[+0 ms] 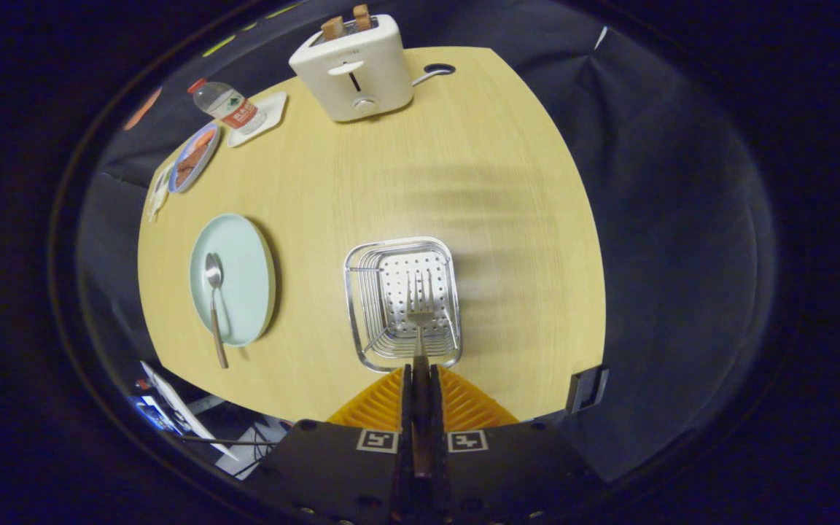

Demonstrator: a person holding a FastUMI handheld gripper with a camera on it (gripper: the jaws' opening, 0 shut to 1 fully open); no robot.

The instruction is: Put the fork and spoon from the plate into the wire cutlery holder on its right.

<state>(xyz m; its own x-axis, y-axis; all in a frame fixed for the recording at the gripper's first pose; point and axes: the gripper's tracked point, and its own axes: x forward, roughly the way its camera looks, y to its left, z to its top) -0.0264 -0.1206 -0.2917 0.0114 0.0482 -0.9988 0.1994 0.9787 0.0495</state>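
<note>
Gripper (420,368) is holding the fork (420,321) over the wire cutlery holder (403,302), its fingers pinched close together on the fork's handle.

The fork's metal tines are pointing forward, just ahead of the fingertips, above the holder's perforated, shiny steel floor; whether the fork is touching the holder cannot be told. The holder is rectangular with rounded corners and thin wire walls, sitting on a pale wood-grain table (464,168). To its left, a round, smooth mint-green plate (241,255) is carrying the spoon (214,299), whose handle is overhanging the plate's near rim. Beyond, a glossy cream toaster (351,69) is holding two toast slices; a plastic bottle (224,103) is wearing a red label, its writing too small to read. The gripper is pointing straight ahead and tilting down.
</note>
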